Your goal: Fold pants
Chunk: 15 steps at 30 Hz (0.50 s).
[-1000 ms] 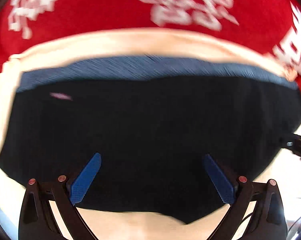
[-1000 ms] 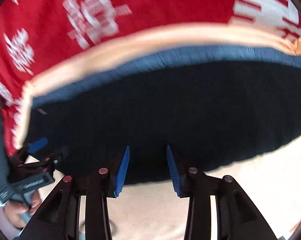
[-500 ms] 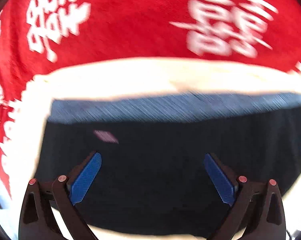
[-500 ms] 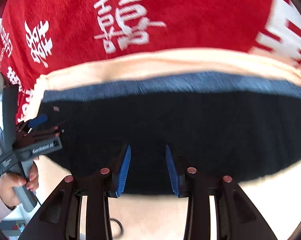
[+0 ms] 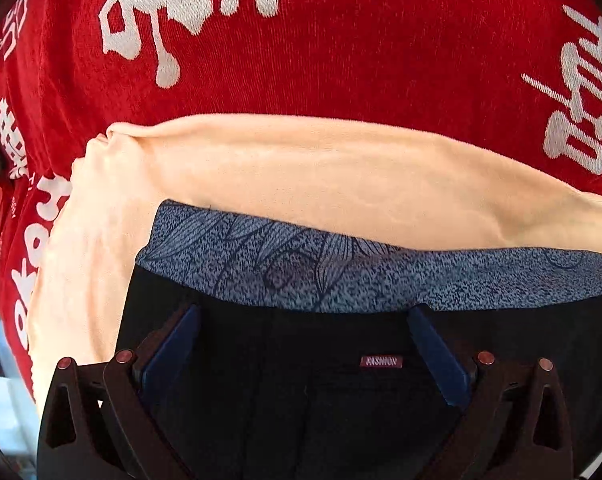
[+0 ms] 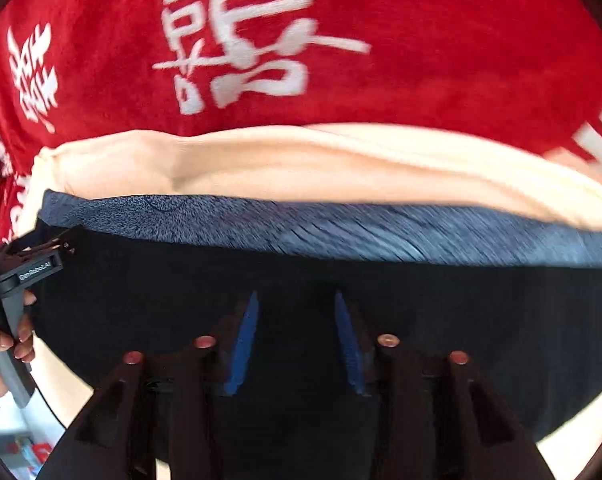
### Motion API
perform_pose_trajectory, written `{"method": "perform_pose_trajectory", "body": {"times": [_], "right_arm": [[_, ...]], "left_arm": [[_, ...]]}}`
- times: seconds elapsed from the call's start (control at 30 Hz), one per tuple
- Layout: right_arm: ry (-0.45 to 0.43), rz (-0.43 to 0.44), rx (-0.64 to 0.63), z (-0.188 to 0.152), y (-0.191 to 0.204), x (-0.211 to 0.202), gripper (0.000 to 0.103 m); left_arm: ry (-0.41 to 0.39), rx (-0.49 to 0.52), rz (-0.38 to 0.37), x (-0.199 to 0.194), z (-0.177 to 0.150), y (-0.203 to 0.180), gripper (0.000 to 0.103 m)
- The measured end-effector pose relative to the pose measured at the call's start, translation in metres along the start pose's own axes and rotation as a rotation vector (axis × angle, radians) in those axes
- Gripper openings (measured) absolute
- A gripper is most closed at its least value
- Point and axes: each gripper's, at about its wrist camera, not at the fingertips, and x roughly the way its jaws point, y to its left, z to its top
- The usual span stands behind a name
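- Pants (image 5: 341,400), black with a patterned blue-grey waistband (image 5: 341,276), lie flat on a peach cloth (image 5: 301,168) over a red blanket (image 5: 341,60).
- My left gripper (image 5: 301,354) hangs wide above them, near the small "FASHION" label (image 5: 381,361).
- My right gripper (image 6: 295,344), jaws just widened, holds nothing.

Pants (image 5: 341,400) on cream cloth (image 5: 301,176) (red blanket (image 5: 341,60) beneath)

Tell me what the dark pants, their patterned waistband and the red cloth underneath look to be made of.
Pants: dark, matte fabric, likely a soft knit; weave too dark to read.
Waistband: blue-grey speckled knit with a fine leaf line pattern, probably elastic.
Red cloth: plush, towel-like pile with white woven characters; fuzzy nap shows.
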Motion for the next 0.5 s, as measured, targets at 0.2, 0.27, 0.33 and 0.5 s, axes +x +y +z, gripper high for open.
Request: {"method": "perform_pose_trajectory", "body": {"times": [0.2,0.27,0.33,0.5], "right_arm": [[0.009,-0.025,-0.032,-0.059,-0.006,-0.034,0.057],[0.018,-0.014,-0.003,-0.082,-0.013,-0.043,0.057],[0.031,0.007,0.042,-0.098,-0.02,-0.049,0.058],[0.069,0.038,0.164,-0.126,-0.055,-0.062,0.061]], "left_arm": [[0.037,0.048,-0.021,-0.017,-0.006,-0.034,0.103],[0.057,0.057,-0.039,-0.026,-0.016,-0.045,0.103],[0.077,0.07,-0.054,-0.038,-0.022,-0.067,0.103],[0.112,0.11,-0.113,-0.067,-0.043,-0.108,0.103]]}}
